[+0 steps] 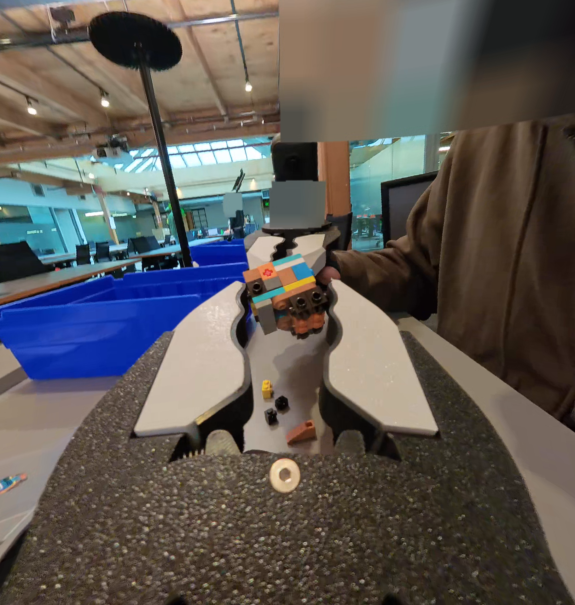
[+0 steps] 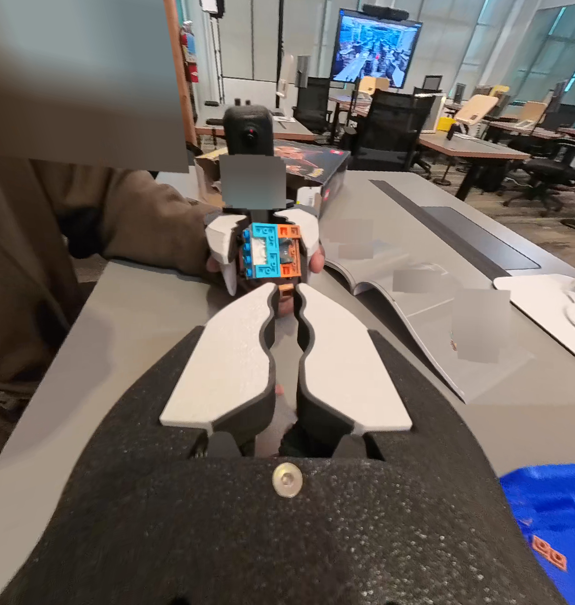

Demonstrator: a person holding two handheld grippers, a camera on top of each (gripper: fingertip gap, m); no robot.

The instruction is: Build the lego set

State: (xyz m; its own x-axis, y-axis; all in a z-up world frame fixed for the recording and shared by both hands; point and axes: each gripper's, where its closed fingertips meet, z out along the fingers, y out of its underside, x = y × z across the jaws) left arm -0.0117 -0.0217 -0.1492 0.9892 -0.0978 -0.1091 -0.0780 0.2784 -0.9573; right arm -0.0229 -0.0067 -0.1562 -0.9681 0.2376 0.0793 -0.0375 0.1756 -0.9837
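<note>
Lego build [image 1: 284,291] clamped in left tool [image 1: 287,288]; right tool [image 2: 284,296] pinching small brown piece [image 2: 285,292]

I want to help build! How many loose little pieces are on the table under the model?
4: a yellow piece, two black pieces just nearer, and a brown slope piece nearest. The grippers may hide more.

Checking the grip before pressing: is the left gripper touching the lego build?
Touching. In the right wrist view the left gripper clamps the lego build between its fingers.

blue bins [image 1: 93,330], wall screen [image 2: 376,49]
</note>
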